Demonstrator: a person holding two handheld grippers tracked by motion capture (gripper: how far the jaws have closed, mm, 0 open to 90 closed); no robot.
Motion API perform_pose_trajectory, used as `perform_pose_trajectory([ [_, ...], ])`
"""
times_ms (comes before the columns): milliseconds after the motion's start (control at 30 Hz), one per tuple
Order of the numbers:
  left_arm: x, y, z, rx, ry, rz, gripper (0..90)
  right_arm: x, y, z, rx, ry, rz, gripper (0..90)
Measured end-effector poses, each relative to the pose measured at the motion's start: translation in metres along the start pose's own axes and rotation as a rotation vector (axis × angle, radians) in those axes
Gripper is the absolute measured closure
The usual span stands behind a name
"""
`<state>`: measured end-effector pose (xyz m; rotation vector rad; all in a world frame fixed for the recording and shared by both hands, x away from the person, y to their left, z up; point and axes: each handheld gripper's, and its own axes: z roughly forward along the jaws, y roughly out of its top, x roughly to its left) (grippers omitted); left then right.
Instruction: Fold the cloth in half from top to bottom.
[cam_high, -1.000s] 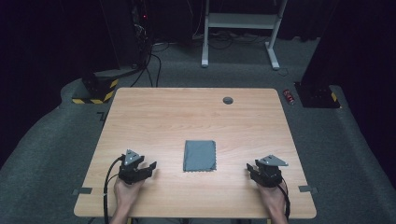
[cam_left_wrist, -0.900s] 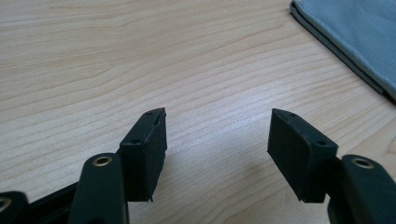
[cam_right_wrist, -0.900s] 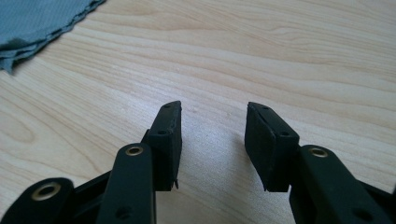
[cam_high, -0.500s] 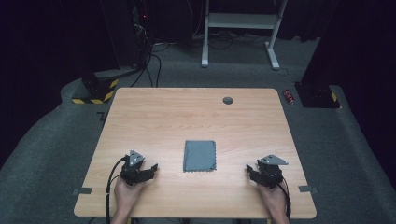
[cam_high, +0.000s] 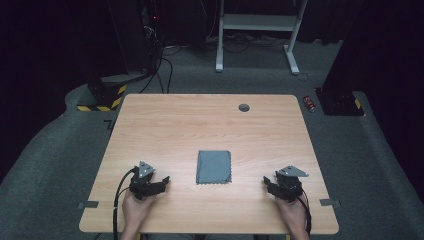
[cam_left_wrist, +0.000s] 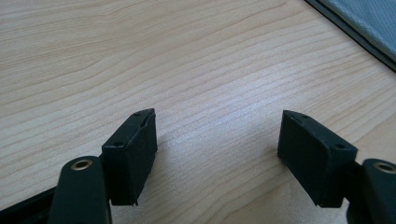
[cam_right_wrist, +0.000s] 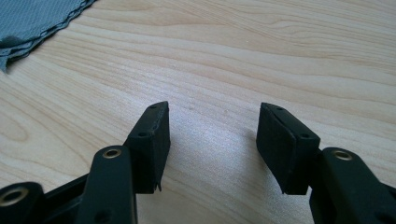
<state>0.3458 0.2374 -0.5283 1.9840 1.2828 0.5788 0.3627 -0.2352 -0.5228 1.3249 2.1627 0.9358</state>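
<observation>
Field notes, taken from the high view. A grey folded cloth (cam_high: 214, 167) is lying flat near the middle of the wooden surface (cam_high: 200, 125), slightly toward the near edge.

The left gripper (cam_high: 161, 182) is resting at about 8 o'clock from the cloth, well apart from it. Its jaws have just been opening and are standing wide, released, with nothing but bare wood between them in the left gripper view. The right gripper (cam_high: 268, 183) is sitting at about 4 o'clock from the cloth, also well apart. Its jaws have just been opening too, and are now spread with nothing held; the cloth's scalloped edge (cam_right_wrist: 32, 23) is showing at 10 o'clock in the right gripper view.

A small dark disc (cam_high: 244, 107) is lying at 12 o'clock, near the far edge.

Judgement: the hands are readying for a reach, not yet touching the cloth. The next move is probably calling for both grippers to travel inward and pinch an edge low against the surface.
</observation>
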Motion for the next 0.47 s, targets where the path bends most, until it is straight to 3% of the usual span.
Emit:
perform_pose_trajectory([
  [467,0.0001,0.0001,0.0000,0.001,-0.001,0.001,28.2,0.0000,0.0001,0.0000,0.002,0.000,0.005,43.7],
])
